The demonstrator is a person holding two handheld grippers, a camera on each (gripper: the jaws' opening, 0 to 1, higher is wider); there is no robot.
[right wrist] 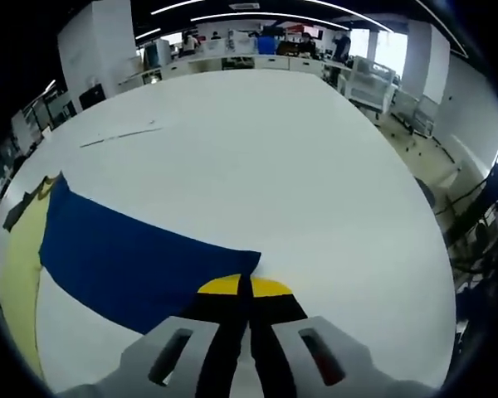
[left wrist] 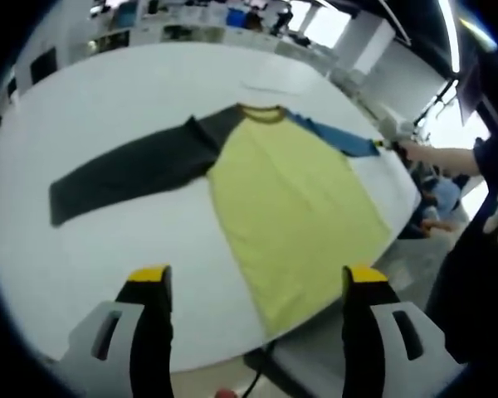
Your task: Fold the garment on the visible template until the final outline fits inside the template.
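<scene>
R gripper: jaws closed, pinching the cuff of the blue sleeve, which runs off toward 9 o'clock to the yellow body. L gripper: jaws wide apart, nothing btwn them, hovering over the table's near edge. Shirt lies flat at 12 from the L jaws, dark sleeve out at 10, hem near the edge. Template outline not clear to me. Risk: pulling the cuff w/o the L pinning anything drags the whole shirt off-mark; thin grip may slip.
</scene>
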